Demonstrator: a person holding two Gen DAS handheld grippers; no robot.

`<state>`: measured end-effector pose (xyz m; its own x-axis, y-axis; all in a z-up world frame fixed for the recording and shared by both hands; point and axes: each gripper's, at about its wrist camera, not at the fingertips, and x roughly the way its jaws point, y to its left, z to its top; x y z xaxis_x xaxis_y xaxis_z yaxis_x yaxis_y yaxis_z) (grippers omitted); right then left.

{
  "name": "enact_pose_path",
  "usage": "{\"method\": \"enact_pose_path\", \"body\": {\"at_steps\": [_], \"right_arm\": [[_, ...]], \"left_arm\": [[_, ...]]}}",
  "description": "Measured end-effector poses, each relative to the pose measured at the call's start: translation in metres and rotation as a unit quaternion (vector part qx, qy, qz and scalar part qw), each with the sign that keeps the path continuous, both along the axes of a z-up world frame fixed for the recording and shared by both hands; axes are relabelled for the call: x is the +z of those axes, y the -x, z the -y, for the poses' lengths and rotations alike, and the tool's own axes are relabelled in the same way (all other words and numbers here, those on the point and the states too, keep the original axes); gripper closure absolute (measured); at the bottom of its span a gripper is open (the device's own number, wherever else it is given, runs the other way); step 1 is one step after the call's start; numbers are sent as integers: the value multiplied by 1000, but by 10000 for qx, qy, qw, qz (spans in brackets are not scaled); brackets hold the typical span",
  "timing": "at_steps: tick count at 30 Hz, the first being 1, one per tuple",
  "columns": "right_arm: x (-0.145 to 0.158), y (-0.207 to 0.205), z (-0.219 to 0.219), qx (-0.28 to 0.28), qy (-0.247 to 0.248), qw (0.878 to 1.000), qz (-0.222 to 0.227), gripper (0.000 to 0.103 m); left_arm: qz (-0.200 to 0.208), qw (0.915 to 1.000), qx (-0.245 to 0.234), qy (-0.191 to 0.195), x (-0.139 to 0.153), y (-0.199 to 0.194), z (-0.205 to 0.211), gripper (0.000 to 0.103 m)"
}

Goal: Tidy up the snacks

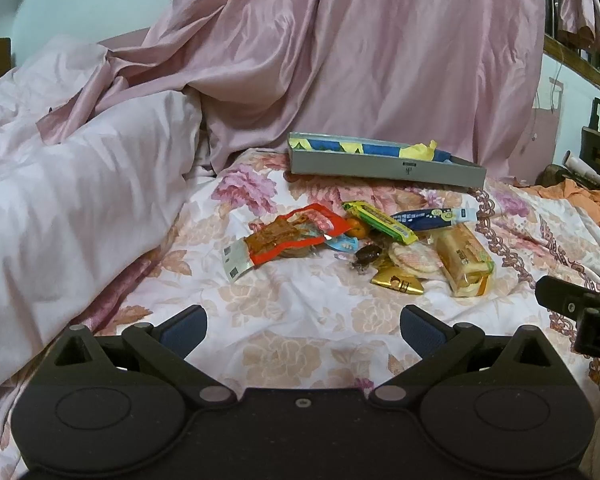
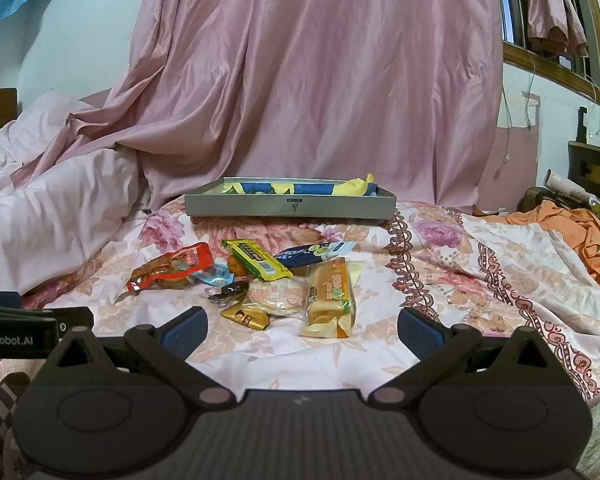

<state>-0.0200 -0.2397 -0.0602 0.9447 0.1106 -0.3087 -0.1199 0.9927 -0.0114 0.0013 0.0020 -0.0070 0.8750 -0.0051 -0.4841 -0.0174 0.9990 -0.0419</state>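
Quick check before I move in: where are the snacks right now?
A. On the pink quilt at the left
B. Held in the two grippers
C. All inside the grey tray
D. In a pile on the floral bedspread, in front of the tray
D: the snacks lie heaped on the bedspread short of the tray, and both the left gripper and right gripper are open and hold nothing.

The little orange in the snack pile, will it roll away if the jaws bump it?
Probably not far. The orange looks round, so it could roll, but it sits wedged between the red packet and the yellow-green bar, partly under the bar. The bedspread looks soft and wrinkled, which should slow it. Its smooth, curved skin may slip from pinching jaws.
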Motion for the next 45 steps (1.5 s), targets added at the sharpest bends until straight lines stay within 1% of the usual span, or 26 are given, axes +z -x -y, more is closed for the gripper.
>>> {"method": "enact_pose_path", "body": {"at_steps": [7, 14, 17, 19, 26, 31, 35, 36, 38, 41, 42, 45], "right_arm": [[-4, -7, -1, -155, 140, 9995, -227, 0], [-5, -6, -1, -91, 144, 9996, -234, 0], [-3, -7, -2, -47, 97, 9994, -322, 0], [-3, -9, -2, -8, 67, 9991, -422, 0], [1, -34, 7, 290, -166, 9950, -941, 0], [8, -66, 18, 382, -112, 9953, -884, 0], [11, -99, 31, 383, -182, 9949, -913, 0], [11, -108, 33, 356, -207, 9946, -949, 0], [9, -128, 36, 326, -186, 9942, -1007, 0], [6, -153, 34, 313, -87, 9941, -1035, 0], [4, -162, 33, 395, -90, 9937, -1041, 0], [-3, -185, 32, 700, -249, 9893, -1252, 0]], "left_arm": [[-127, 9999, 44, 30, -4, -2, -2, 1], [-210, 9997, 153, 4, -6, -3, -3, 1], [-438, 9987, 234, 87, -11, -8, -4, 1], [-591, 9979, 249, 27, -14, -13, -2, 1], [-950, 9953, 190, 7, -12, -53, 12, 1], [-1080, 9941, 5, 31, -4, -94, 23, 1], [-1115, 9933, -247, -175, 1, -131, 31, 1], [-1147, 9928, -301, -152, 1, -140, 32, 1], [-1228, 9916, -393, 101, 1, -159, 31, 1], [-1247, 9893, -376, 654, 0, -190, 33, 1], [-1266, 9883, -361, 775, 0, -199, 36, 1], [-1314, 9852, -354, 1044, -3, -224, 45, 1]]}}
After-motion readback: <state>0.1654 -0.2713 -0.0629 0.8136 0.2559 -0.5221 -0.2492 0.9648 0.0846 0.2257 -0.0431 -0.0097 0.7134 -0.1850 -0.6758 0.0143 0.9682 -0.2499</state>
